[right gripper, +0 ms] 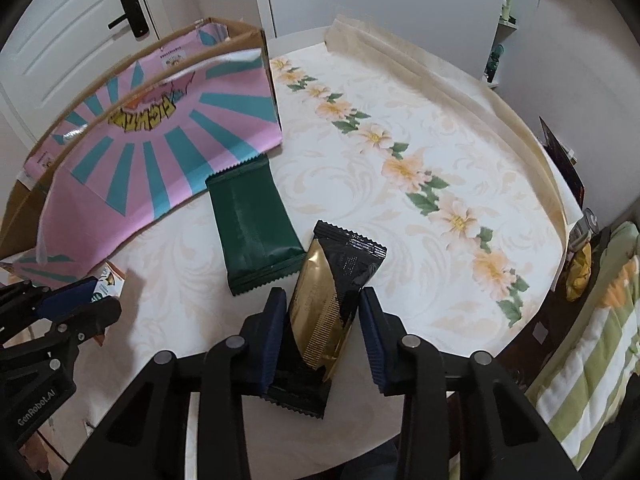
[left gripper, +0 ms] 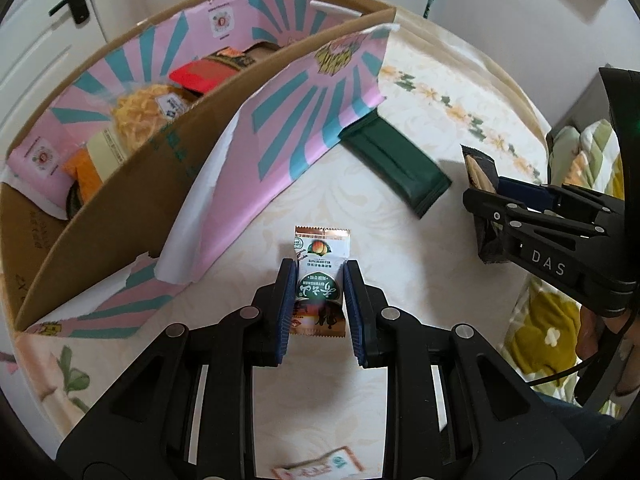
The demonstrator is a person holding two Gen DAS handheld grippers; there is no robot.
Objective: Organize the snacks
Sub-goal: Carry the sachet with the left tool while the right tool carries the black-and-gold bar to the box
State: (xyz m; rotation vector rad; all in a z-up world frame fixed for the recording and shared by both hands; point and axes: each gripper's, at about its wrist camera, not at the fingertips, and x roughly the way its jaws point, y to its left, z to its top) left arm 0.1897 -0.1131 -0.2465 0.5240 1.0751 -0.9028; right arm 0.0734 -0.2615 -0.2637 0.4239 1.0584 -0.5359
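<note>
My left gripper (left gripper: 318,280) is shut on a small white-and-green snack packet (left gripper: 320,276) with a peach picture, held above the table. My right gripper (right gripper: 324,300) is shut on a black-and-gold snack packet (right gripper: 332,300); it shows at the right of the left wrist view (left gripper: 482,196). A dark green packet (right gripper: 254,232) lies flat on the table beside the cardboard box (left gripper: 132,200), whose pink-and-teal flaps hang open. The box holds several snacks, among them a red packet (left gripper: 198,76) and a yellow bag (left gripper: 140,114). The left gripper appears at the left edge of the right wrist view (right gripper: 94,300).
The round table carries a cream cloth with a flower band (right gripper: 400,168). Another small packet (left gripper: 320,468) lies under the left gripper. A bed with striped bedding (right gripper: 580,352) is to the right. A white door (right gripper: 80,20) stands behind the box.
</note>
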